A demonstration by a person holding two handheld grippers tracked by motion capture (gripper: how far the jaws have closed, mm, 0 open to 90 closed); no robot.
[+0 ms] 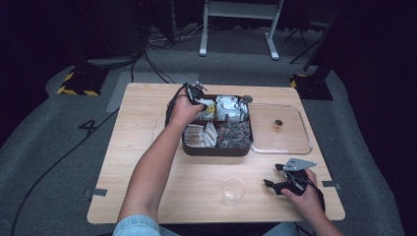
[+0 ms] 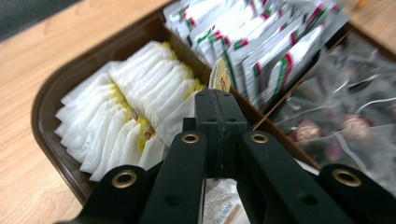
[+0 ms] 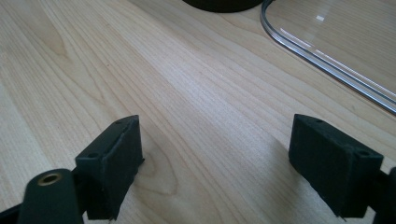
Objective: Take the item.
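You had the left gripper (image 2: 218,100) clamped on one yellow-labelled sachet (image 2: 219,77) at frame centre above the brown tray (image 2: 51,93), right gripper (image 3: 215,168) open; lifting it straight would have spared its neighbours.

Wooden table (image 1: 147,162) with brown tray (image 1: 216,149), clear lid (image 1: 305,142), cup (image 1: 233,190).

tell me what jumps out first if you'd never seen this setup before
The brown divided tray at the middle of the wooden table, packed with white and red-green sachets, draws the eye first. The left claw sits shut over its far left compartment, pinching a yellow-marked sachet. Nearer the person, a clear plastic cup stands alone, with the right claw open over bare wood beside it.
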